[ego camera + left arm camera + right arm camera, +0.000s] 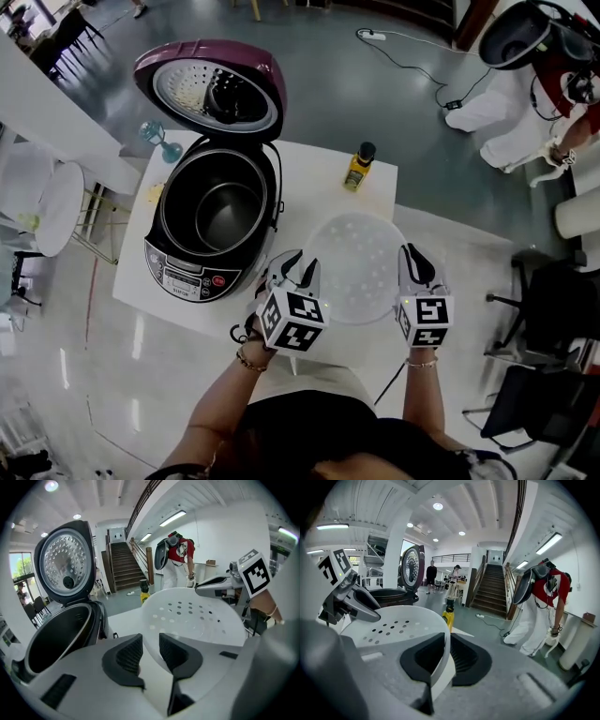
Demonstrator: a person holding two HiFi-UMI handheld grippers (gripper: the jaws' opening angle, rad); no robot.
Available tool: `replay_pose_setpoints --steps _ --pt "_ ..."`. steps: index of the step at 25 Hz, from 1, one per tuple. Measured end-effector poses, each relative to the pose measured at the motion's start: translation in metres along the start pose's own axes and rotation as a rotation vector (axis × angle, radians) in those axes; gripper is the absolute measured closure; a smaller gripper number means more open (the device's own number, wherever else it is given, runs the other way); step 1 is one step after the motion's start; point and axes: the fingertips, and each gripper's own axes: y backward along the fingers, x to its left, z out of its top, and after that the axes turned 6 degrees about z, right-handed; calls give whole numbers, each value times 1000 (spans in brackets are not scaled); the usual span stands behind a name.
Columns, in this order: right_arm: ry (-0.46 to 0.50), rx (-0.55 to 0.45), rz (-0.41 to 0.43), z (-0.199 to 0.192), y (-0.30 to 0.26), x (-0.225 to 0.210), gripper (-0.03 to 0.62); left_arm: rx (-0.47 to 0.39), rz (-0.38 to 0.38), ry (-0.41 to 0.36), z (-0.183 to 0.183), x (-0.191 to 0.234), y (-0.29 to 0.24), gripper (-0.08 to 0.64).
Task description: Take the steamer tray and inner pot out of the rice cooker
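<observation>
Judging by the head view, the job looks about half done. The rice cooker (211, 220), lid open, stands at the nine o'clock side of the table (309, 169), with the dark inner pot (225, 216) not yet lifted out. At the cooker's four o'clock, the left gripper (298, 267) pinches the rim of the steamer tray (361, 262), which is out of the cooker and over the tabletop. The right gripper (415, 262) clamps the tray's three o'clock rim with its jaws narrow. The tray is a shallow, translucent white dish dotted with small holes, and it looks light.
</observation>
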Motion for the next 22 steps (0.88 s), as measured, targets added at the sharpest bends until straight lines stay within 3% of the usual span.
replay_pose_setpoints --steps 7,22 --pt "-14 63 36 -26 -48 -17 549 56 19 60 -19 -3 -49 449" --pt "-33 151 126 -67 -141 -23 549 179 50 116 -49 20 -126 451"
